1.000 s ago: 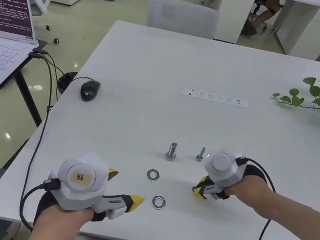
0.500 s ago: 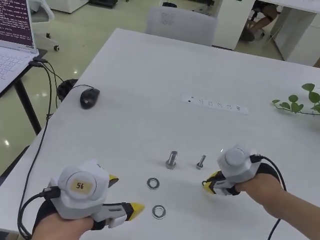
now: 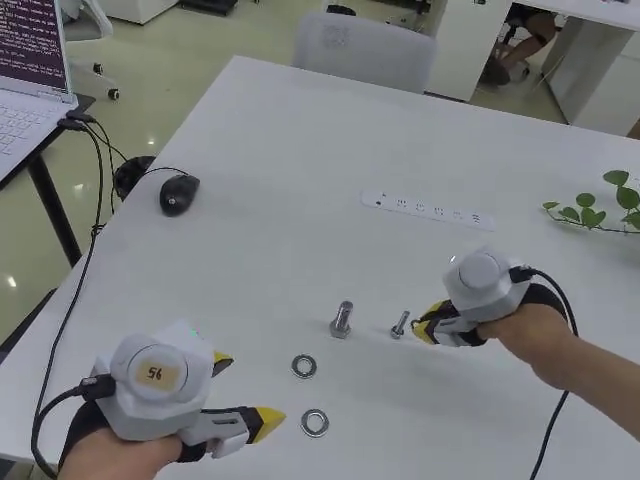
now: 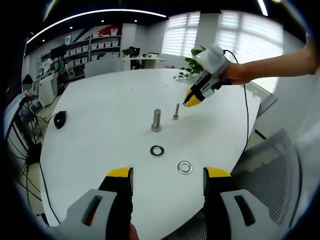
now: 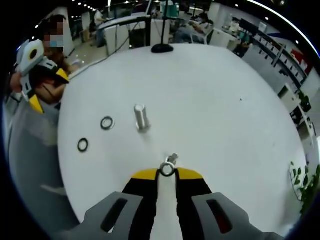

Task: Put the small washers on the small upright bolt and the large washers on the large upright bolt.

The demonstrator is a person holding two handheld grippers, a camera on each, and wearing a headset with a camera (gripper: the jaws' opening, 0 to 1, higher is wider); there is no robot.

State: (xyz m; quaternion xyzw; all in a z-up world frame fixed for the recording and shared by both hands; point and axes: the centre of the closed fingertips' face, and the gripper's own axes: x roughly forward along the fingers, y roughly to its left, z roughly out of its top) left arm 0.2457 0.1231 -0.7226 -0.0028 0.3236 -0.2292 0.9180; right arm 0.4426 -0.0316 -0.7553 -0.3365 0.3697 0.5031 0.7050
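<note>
The left gripper carries a yellow sticker on its round top that reads "56". The laptop screen shows lines of text, too small to read.

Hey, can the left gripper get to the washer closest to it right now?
Probably yes: the left gripper is open, and the nearest washer lies flat on bare table just ahead of its jaws, nothing between.

White table, grey chair beyond — glossy pale floor, laptop at left — bright blinded windows
</note>
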